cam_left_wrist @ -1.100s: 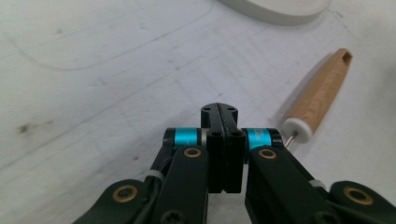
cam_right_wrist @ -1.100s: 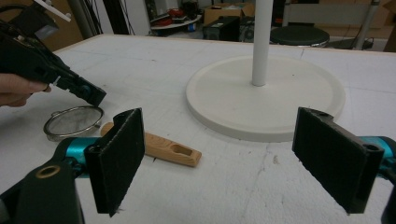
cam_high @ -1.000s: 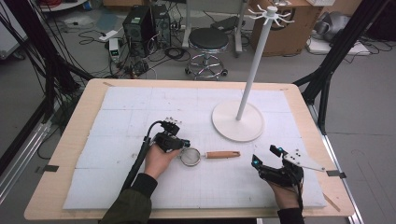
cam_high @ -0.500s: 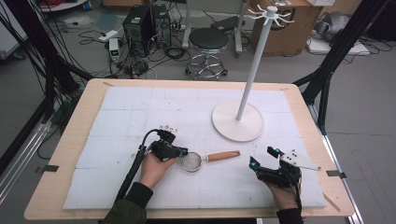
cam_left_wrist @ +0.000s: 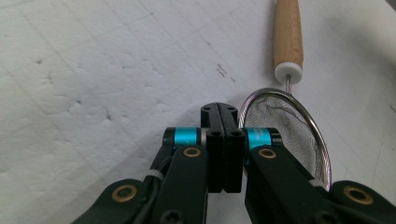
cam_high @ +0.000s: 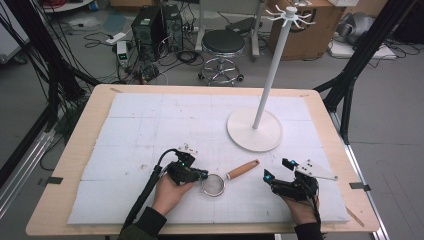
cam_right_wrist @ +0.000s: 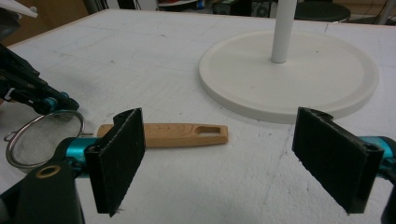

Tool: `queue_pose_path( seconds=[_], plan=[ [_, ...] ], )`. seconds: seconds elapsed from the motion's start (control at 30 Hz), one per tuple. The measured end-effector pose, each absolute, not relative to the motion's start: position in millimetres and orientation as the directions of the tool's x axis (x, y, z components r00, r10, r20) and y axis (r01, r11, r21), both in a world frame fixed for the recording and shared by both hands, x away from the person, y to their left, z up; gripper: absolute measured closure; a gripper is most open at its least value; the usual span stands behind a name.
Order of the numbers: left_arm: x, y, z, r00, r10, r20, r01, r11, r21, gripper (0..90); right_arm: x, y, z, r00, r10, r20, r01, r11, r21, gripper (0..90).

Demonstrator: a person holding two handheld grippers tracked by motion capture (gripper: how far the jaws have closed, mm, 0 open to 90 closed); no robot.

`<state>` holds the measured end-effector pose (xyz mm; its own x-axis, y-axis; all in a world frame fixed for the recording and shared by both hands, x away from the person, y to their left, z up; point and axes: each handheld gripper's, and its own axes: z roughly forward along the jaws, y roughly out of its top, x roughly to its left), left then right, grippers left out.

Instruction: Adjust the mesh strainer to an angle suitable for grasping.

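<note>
Presently, items on the white foam mat (cam_high: 150, 125):

Strainer (cam_high: 215, 184): a small wire-mesh sieve with a wooden handle (cam_high: 243, 169), lying flat near the front of the mat, between the two grippers. The handle is pointing toward the stand's base; in the right gripper view its hanging slot (cam_right_wrist: 208, 129) is showing at the free end.

Left gripper (cam_high: 200, 175): jaws are sitting fully closed with nothing between them. In the left gripper view the closed tips (cam_left_wrist: 219, 116) are lying just beside the metal rim (cam_left_wrist: 252, 100) of the strainer, at or very near contact; whether they are touching cannot be told.

Right gripper (cam_high: 275, 172): jaws are standing wide open and empty, resting low over the mat, facing the handle end but apart from it.

Hanging stand (cam_high: 272, 65): white pole on a round base (cam_high: 254, 130), hooks at the top (cam_high: 287, 15), standing behind the strainer.

Step in hand, as judged: the left gripper is nudging the strainer into position with closed jaws, while the right is waiting to take the handle.

Next move calls for: the right jaws closing squarely across the wooden handle, leaving the slot free for a hook.
</note>
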<state>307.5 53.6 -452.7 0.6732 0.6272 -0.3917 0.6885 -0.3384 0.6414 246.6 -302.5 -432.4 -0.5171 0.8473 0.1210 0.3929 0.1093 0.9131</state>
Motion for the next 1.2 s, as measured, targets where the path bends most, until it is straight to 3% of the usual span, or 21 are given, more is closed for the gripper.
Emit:
queue_pose_path(
  seconds=[0.13, 0.27, 0.37, 0.43, 0.47, 0.6, 0.67, 0.7, 0.73, 0.83, 0.93, 1.03, 1.2],
  plan=[
    [304.3, 52.4, -452.4, 0.686, 0.617, -0.386, 0.680, -0.353, 0.643, 90.0, 248.1, -301.7, -434.4, -0.529, 0.839, 0.130, 0.409, 0.118, 0.905, 20.1],
    [303.1, 60.0, -448.9, 0.683, 0.628, -0.373, 0.658, -0.307, 0.687, 85.0, 249.5, -298.2, -436.3, -0.552, 0.822, 0.138, 0.436, 0.143, 0.889, 43.0],
    [303.9, 69.4, -446.1, 0.671, 0.620, -0.407, 0.662, -0.254, 0.705, 89.7, 251.4, -295.3, -437.4, -0.576, 0.803, 0.149, 0.450, 0.160, 0.879, 66.6],
    [304.3, 74.8, -445.8, 0.670, 0.612, -0.420, 0.661, -0.235, 0.712, 89.7, 251.9, -294.8, -437.5, -0.582, 0.800, 0.147, 0.449, 0.165, 0.878, 70.4],
    [303.9, 76.8, -445.6, 0.669, 0.613, -0.421, 0.659, -0.228, 0.716, 89.7, 252.3, -293.7, -437.7, -0.597, 0.787, 0.156, 0.457, 0.173, 0.873, 76.8],
    [302.6, 86.0, -444.9, 0.663, 0.628, -0.406, 0.651, -0.217, 0.727, 89.7, 253.2, -291.8, -437.8, -0.599, 0.782, 0.170, 0.465, 0.167, 0.870, 77.1],
    [302.4, 91.8, -444.3, 0.661, 0.629, -0.410, 0.651, -0.208, 0.731, 86.5, 254.0, -290.1, -437.5, -0.605, 0.778, 0.169, 0.462, 0.170, 0.871, 71.7],
    [302.5, 94.4, -444.0, 0.660, 0.632, -0.406, 0.649, -0.207, 0.732, 77.9, 254.5, -290.1, -437.4, -0.606, 0.776, 0.174, 0.466, 0.169, 0.868, 68.6],
    [302.8, 97.9, -444.2, 0.647, 0.642, -0.411, 0.654, -0.191, 0.732, 77.9, 254.5, -290.1, -437.4, -0.606, 0.776, 0.174, 0.466, 0.169, 0.868, 68.6],
    [302.4, 108.2, -443.8, 0.626, 0.660, -0.416, 0.660, -0.164, 0.733, 51.5, 258.3, -289.4, -439.4, -0.611, 0.763, 0.212, 0.504, 0.169, 0.847, 62.9],
    [300.7, 119.0, -440.6, 0.622, 0.664, -0.416, 0.648, -0.139, 0.749, 46.8, 260.0, -288.4, -440.7, -0.612, 0.759, 0.222, 0.519, 0.174, 0.837, 63.0],
    [298.6, 129.0, -438.4, 0.610, 0.691, -0.388, 0.637, -0.137, 0.759, 32.6, 262.8, -285.9, -442.1, -0.619, 0.755, 0.217, 0.528, 0.195, 0.827, 72.1],
    [294.6, 149.7, -437.1, 0.593, 0.710, -0.380, 0.627, -0.110, 0.771, 30.4, 271.2, -280.7, -445.1, -0.613, 0.751, 0.247, 0.585, 0.221, 0.780, 83.9]
  ],
)
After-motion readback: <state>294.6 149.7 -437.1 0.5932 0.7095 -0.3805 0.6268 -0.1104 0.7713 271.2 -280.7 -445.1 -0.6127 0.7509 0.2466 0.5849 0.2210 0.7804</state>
